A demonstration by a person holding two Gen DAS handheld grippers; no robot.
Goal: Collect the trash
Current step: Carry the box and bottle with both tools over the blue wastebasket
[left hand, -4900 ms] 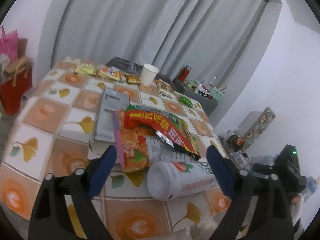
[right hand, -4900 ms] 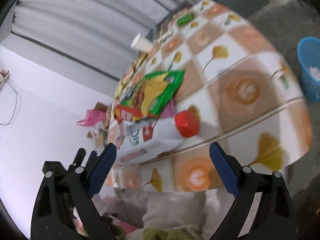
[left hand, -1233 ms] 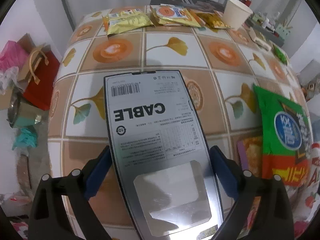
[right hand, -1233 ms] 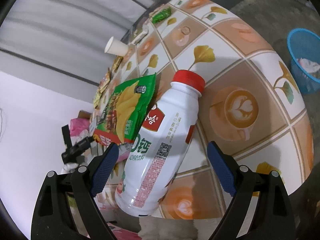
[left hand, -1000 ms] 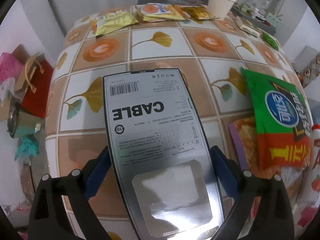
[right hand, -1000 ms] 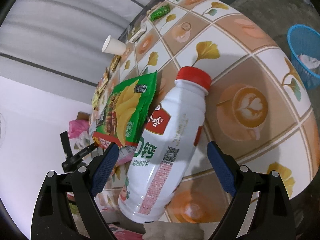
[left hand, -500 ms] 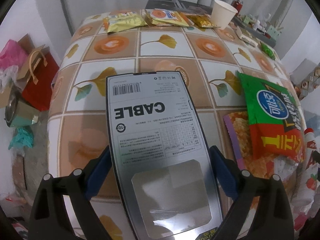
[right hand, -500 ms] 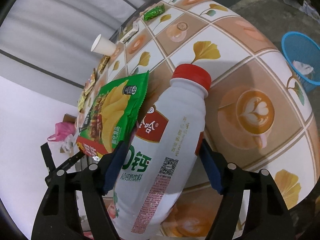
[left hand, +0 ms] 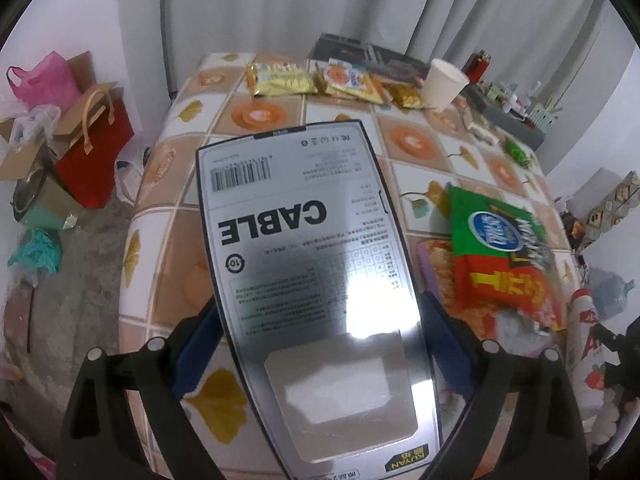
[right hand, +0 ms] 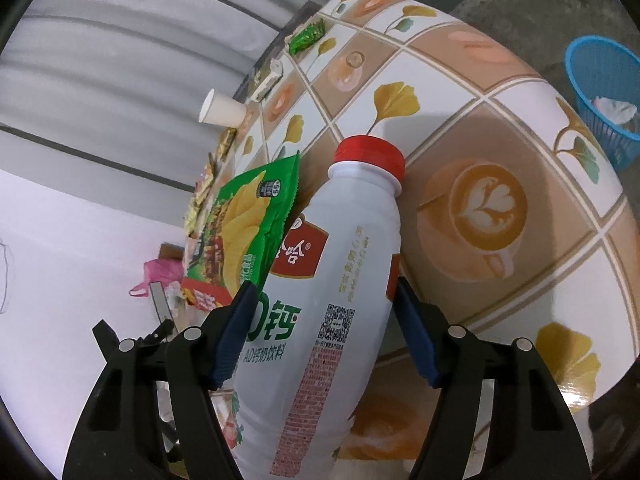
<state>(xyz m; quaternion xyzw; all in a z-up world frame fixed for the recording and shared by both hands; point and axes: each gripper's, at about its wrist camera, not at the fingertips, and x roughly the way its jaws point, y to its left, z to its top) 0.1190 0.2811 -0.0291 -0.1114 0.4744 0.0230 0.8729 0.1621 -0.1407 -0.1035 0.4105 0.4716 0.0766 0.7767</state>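
Tiled table (left hand: 276, 112) under everything, grey cable box (left hand: 308, 280) lifted at 6 o'clock, pinched by left gripper (left hand: 320, 344), white red-capped bottle (right hand: 340, 280) lying at 6 o'clock, cap toward 12, right gripper (right hand: 324, 332) just closed onto its sides, green snack bag (right hand: 248, 236) touching bottle at 10 o'clock, blue bin (right hand: 604, 100) on the floor at 2 o'clock.

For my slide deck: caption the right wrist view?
Right gripper jaws closing on white milk bottle beside green snack bag.

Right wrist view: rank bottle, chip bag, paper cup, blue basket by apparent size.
1. White plastic bottle with red cap, nearest the camera, so inflated.
2. Green chip bag.
3. Blue plastic basket, cut off by the frame edge.
4. White paper cup.
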